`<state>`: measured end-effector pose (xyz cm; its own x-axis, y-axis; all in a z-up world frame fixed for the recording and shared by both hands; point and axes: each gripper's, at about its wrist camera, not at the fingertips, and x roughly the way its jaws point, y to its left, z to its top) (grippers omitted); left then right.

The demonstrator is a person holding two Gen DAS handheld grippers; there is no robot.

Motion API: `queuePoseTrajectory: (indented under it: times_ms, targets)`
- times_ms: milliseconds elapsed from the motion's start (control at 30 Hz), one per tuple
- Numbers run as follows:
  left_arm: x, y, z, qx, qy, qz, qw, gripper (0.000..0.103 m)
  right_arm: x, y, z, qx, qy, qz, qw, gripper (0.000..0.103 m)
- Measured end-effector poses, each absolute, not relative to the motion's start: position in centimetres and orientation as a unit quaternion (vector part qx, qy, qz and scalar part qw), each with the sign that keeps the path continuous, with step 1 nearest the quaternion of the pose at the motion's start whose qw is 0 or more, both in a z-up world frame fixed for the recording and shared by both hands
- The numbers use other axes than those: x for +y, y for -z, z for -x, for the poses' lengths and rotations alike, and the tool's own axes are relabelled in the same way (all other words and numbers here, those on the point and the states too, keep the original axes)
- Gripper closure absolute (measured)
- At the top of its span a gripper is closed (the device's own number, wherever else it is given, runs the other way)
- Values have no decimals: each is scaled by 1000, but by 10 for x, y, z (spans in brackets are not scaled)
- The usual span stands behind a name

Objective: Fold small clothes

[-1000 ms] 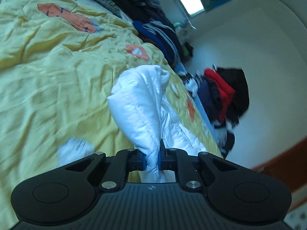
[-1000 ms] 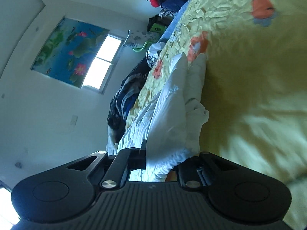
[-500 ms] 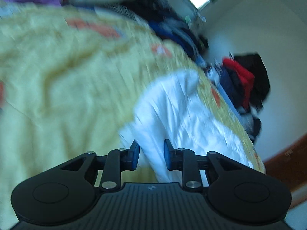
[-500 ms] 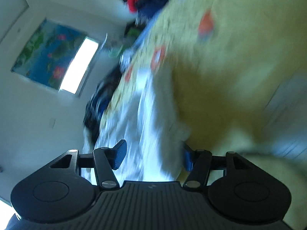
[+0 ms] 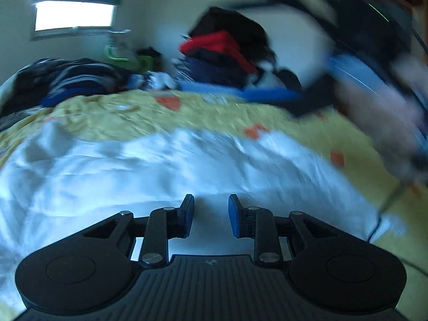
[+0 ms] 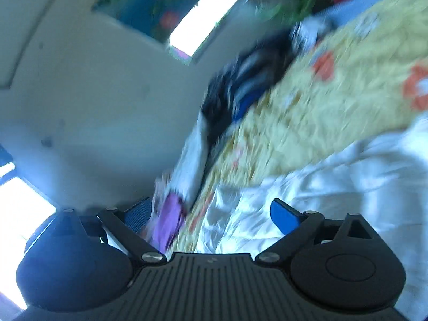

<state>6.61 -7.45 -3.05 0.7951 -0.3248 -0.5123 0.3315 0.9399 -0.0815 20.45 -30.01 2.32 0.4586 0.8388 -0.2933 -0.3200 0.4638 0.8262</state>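
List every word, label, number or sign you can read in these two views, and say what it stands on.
None can be read.
Small pale mark on the left gripper body: too small to read.
Same mark on the right gripper body: too small.
Flowered picture by the window: blurred, no words visible.

Both views are smeared by motion. In the left wrist view the white garment point(image 5: 171, 176) runs off the left edge and passes under the camera body, so its near edge and full outline are hidden. At the right edge a blurred dark and blue shape point(image 5: 374, 61) and a pale smear below it cannot be made out. The pile of clothes point(image 5: 227, 53) at the far side of the bed is too soft to tell piece from piece. In the right wrist view the garment point(image 6: 334, 187) is cut off by the right edge. A purple item point(image 6: 169, 222) by the left jaw is partly hidden and unreadable.
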Motion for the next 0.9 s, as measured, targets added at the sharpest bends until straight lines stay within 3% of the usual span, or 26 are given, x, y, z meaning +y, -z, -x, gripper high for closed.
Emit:
queuePoseTrajectory:
  times_ms: [267,367,467,533,767,900]
  targets:
    - [-55,65,-101,362,182,78,911,76,-235,61,-294,484,-292,-276,777,11]
    - [-48,71,-108,368,188,94,906,76,-228,81,-289,476,-303,-234,792,11]
    - [-49,71,-109,368,187,89,906,76,-214,80,-279,463,-318,-182,807,4]
    - [-50,72,-108,366,185,83,908,76,-210,83,-278,445,-320,-163,820,4]
    - [-56,72,-110,358,183,73,913,76,-218,87,-269,402,-330,-178,835,2]
    - [-58,72,-107,357,184,69,913,76,-226,74,-264,412,-304,-201,835,10]
